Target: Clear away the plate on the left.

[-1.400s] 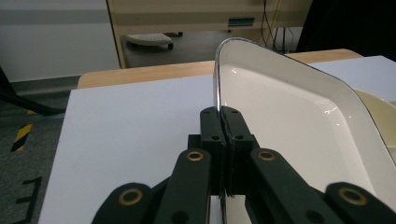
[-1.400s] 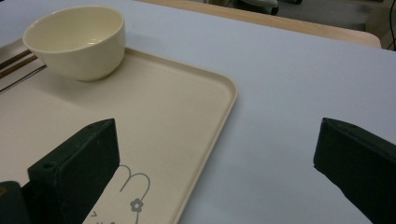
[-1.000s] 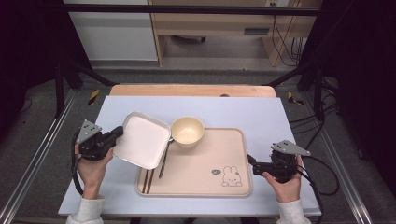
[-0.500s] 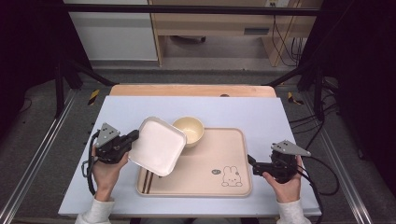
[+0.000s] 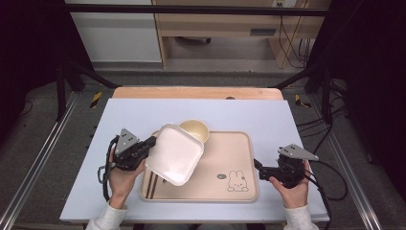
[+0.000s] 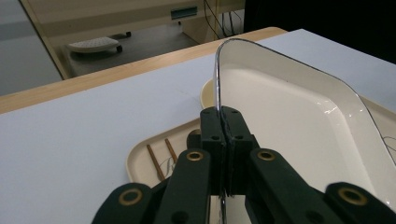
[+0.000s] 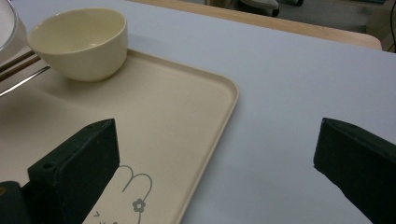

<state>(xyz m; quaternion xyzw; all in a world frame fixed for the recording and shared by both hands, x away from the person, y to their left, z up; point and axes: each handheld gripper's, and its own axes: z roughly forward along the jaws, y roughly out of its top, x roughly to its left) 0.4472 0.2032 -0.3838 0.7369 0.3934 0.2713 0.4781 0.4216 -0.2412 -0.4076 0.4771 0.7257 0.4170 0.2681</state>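
1. Where the left gripper (image 5: 149,143) pinches its rim, the square plate (image 5: 174,153) is a glossy white dish with rounded corners and a shallow raised lip; it hangs tilted above the left part of the tray (image 5: 239,191), toward the bench's near-left corner.
2. In the left gripper view the two black jaws are pressed together on the thin edge of the plate (image 6: 299,121), which stands nearly on edge, its smooth cream-white hollow catching a small glint of light.
3. The bowl (image 5: 196,129) is round, pale yellow and matte, and sits at the tray's far-left corner, just behind the plate.
4. Two thin brown chopsticks (image 5: 151,184) lie along the tray's left edge, partly under the plate.
5. The tray is a flat beige rectangle with rounded corners, a low rim and a small rabbit drawing (image 5: 237,181) near its near-right corner.
6. The right gripper (image 5: 258,168) is at the tray's right edge, jaws spread wide with nothing between them.
7. The bench (image 5: 134,112) has a smooth, pale blue-grey top.
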